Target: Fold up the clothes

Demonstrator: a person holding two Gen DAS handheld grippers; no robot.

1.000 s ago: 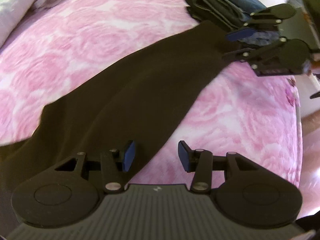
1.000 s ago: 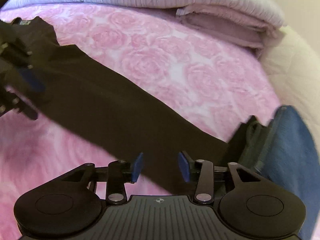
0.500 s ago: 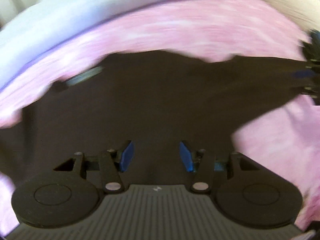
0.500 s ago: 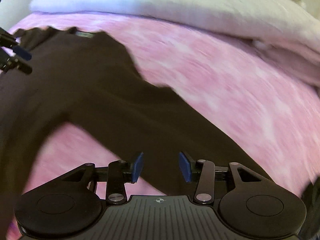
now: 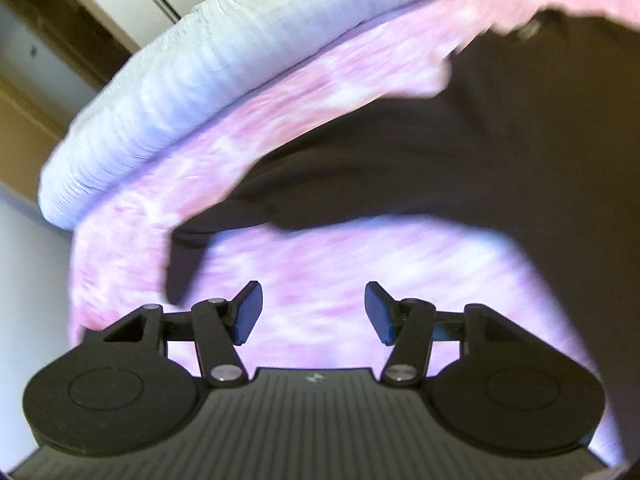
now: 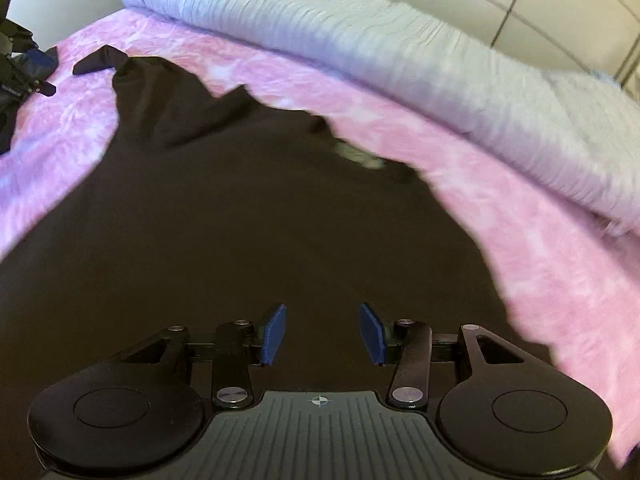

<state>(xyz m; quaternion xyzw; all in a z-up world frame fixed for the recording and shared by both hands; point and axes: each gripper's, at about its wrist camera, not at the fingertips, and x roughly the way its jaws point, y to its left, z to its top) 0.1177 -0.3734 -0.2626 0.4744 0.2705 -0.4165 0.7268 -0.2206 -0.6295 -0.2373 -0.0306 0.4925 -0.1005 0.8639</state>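
Observation:
A dark brown long-sleeved garment (image 6: 280, 220) lies spread on the pink rose-patterned bed cover (image 6: 540, 240). Its neck label (image 6: 360, 156) shows near the far edge. In the left wrist view one sleeve (image 5: 280, 196) of the garment (image 5: 520, 140) stretches left, its cuff just ahead of the left finger. My left gripper (image 5: 312, 316) hovers over bare pink cover (image 5: 320, 272), jaws opening, nothing between them. My right gripper (image 6: 322, 334) hangs over the garment's body, jaws opening, with no cloth between them. The left gripper (image 6: 24, 72) also shows at the far left of the right wrist view.
A folded pale quilt (image 6: 400, 40) runs along the far side of the bed, seen too in the left wrist view (image 5: 200, 72). Cupboard doors (image 6: 540, 0) stand behind it. A wooden door frame and wall (image 5: 40, 60) lie beyond the bed's left edge.
Both grippers swept fast across the bed, from the sleeve end by the folded blue clothes to the garment's body and other sleeve. Both jaws stand slightly wider. The pile of blue clothes left view.

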